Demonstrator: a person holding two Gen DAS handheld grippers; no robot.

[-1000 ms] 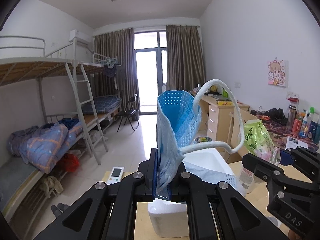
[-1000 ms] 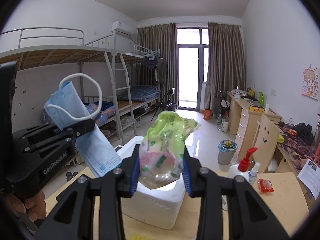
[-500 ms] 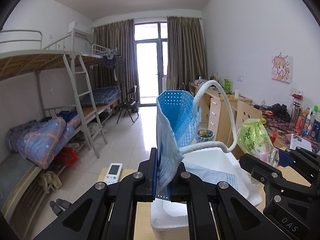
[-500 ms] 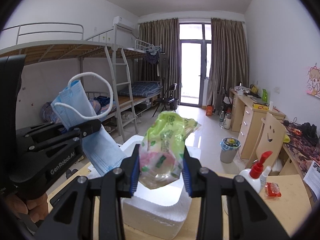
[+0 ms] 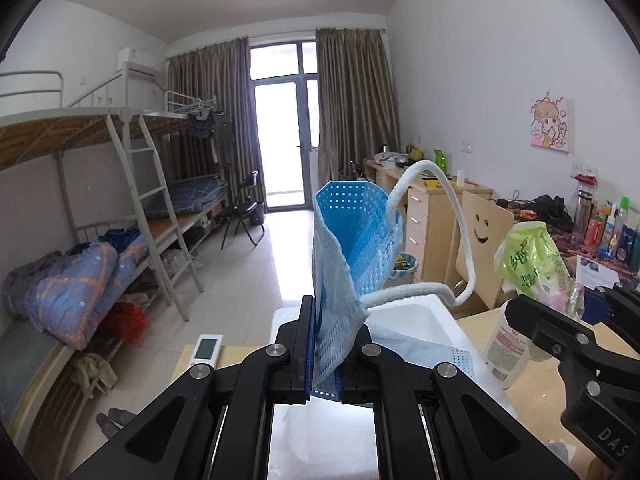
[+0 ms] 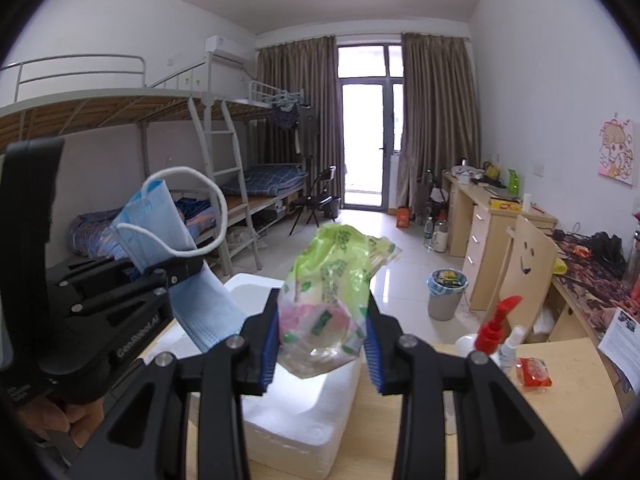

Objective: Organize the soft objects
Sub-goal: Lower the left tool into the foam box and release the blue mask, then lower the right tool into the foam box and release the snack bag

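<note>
My left gripper (image 5: 326, 346) is shut on a blue face mask (image 5: 352, 256), which stands up from the jaws with its white ear loop arching to the right. The same mask (image 6: 160, 224) and left gripper (image 6: 176, 272) show at the left of the right wrist view. My right gripper (image 6: 320, 336) is shut on a green and pink plastic packet (image 6: 332, 292), also seen as the packet (image 5: 532, 260) at the right of the left wrist view. Both hang over a white foam box (image 6: 308, 412) on the wooden table (image 6: 560, 400). Another mask (image 5: 432, 352) lies inside the box (image 5: 412, 316).
A red-pump bottle (image 6: 492, 332), a small spray bottle (image 6: 510, 344) and a red packet (image 6: 534, 372) stand right of the box. A white remote (image 5: 206, 348) lies at the table's left edge. A white bottle (image 5: 506, 348) stands beside the box. Bunk beds (image 5: 100, 216) line the left wall.
Both grippers have drifted forward over the foam box, which now sits nearer and lower in both views. The mask and the packet stay gripped as before.
</note>
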